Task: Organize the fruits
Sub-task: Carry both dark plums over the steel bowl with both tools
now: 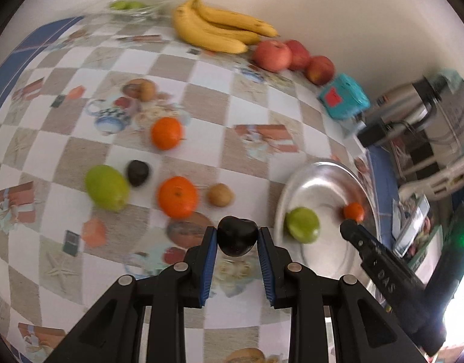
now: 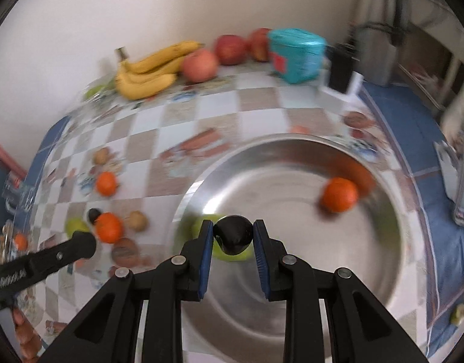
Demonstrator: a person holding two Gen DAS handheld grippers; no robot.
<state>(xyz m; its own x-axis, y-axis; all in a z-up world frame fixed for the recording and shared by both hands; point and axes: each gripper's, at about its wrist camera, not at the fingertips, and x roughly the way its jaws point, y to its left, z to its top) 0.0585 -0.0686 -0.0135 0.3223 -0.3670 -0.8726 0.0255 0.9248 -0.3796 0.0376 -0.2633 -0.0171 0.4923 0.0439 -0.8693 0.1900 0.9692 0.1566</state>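
Left claw (image 1: 237, 236) pinching a dark plum (image 1: 237, 236), right claw (image 2: 233, 236) pinching another dark plum (image 2: 232, 234) over steel bowl (image 2: 392, 260)

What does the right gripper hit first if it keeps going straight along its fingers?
Probably the green fruit lying in the steel bowl. The right gripper, shut on a dark plum, points down over it, and green shows directly behind the plum. Depth is unclear, so it could reach bare bowl floor instead.

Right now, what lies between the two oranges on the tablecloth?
In the left wrist view, nothing: only bare checked tablecloth lies between the far orange and the near orange.
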